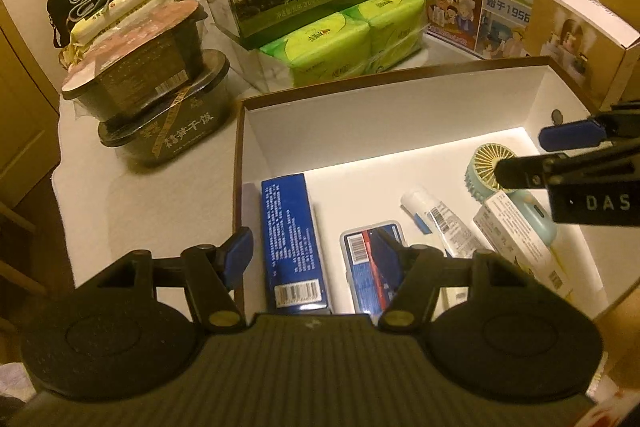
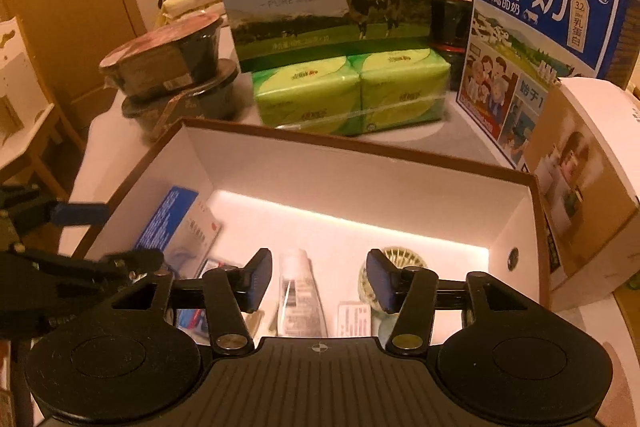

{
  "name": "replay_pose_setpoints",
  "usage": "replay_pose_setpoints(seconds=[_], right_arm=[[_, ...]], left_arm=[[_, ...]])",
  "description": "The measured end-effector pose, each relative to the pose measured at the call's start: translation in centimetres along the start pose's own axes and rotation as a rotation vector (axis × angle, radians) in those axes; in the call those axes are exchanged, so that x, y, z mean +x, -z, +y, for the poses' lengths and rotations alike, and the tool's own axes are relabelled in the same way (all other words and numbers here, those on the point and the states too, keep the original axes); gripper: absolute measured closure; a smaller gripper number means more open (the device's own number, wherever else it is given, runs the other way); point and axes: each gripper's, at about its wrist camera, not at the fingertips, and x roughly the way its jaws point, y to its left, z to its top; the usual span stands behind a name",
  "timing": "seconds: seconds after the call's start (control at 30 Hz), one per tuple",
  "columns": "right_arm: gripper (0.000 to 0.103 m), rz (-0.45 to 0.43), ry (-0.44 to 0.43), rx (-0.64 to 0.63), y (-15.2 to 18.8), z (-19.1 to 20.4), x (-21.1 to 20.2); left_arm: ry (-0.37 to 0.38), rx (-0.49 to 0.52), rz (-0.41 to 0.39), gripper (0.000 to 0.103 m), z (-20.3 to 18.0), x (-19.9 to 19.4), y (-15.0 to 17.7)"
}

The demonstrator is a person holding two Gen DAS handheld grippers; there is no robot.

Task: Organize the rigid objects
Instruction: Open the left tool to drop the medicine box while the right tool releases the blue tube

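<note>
Both hand-held grippers, left (image 1: pixel 316 255) and right (image 2: pixel 319 281), gape empty above the box (image 2: pixel 360 151).

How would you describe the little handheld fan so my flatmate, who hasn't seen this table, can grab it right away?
Find the open white-lined box in front of the two milk cartons. The fan lies at its right side, next to the white tube. It is the only round thing there: a pale teal body with a cream slatted grille, while its neighbours are flat packets or a tube.
</note>
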Motion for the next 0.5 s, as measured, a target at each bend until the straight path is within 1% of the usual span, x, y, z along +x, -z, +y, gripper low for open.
replay_pose_setpoints(seconds=[0.2,0.37,0.5], right_arm=[[0.045,-0.005,-0.010,0.003,1.5,0.3,-2.3],[0.044,-0.021,-0.026,0.009,2.9,0.5,-4.6],[0.044,-0.034,-0.033,0.018,4.2,0.8,-6.6]], left_arm=[[0.004,-0.005,-0.012,0.040,-0.1,-2.0,1.0],[0.008,0.000,-0.033,0.040,-0.8,-4.2,2.1],[0.025,-0.015,-0.047,0.040,-1.3,-6.1,2.8]])
